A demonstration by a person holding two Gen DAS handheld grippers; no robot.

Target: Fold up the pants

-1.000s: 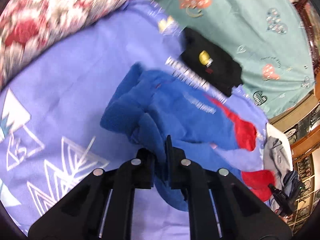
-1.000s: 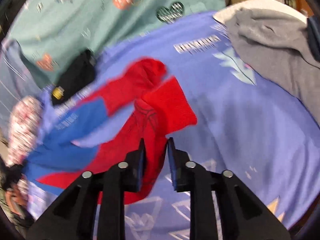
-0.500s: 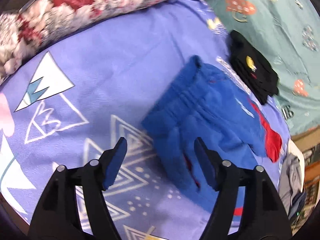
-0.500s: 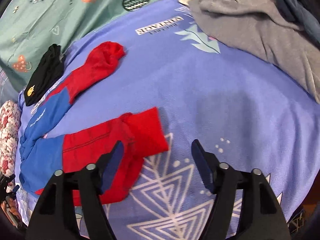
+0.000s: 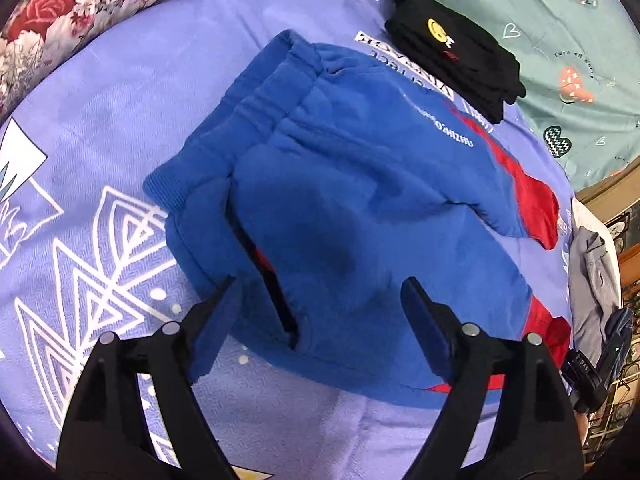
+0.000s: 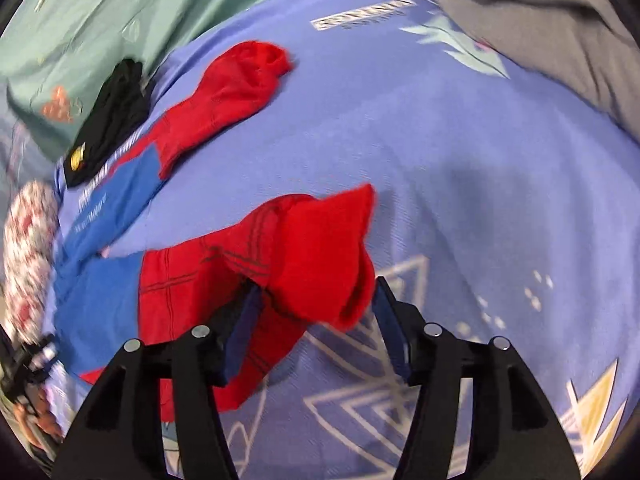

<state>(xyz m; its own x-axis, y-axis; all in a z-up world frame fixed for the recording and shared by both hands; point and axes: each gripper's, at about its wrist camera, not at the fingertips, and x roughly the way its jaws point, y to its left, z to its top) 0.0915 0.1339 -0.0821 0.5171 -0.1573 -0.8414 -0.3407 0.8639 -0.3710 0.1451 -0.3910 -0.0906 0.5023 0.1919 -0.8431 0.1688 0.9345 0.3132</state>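
The pants (image 5: 352, 200) are blue at the waist with red lower legs, lying spread on a purple patterned bedsheet (image 5: 120, 120). In the left wrist view the blue waistband lies toward the upper left. My left gripper (image 5: 320, 312) is open, its jaws standing wide over the near blue hip part. In the right wrist view the pants (image 6: 256, 264) show two red legs; the near leg's cuff is bunched between the jaws of my open right gripper (image 6: 316, 308). The far red leg (image 6: 224, 96) lies flat.
A folded black garment (image 5: 456, 52) lies beyond the waist, on a teal sheet's edge (image 5: 560, 20). A floral pillow (image 5: 80, 12) is at the upper left. A grey garment (image 6: 552, 28) lies at the sheet's far right; it also shows in the left view (image 5: 592, 272).
Both grippers were shut on the pants a second ago and have opened, letting them drop flat. The left gripper has moved closer over the waist, the right closer to the near red cuff.
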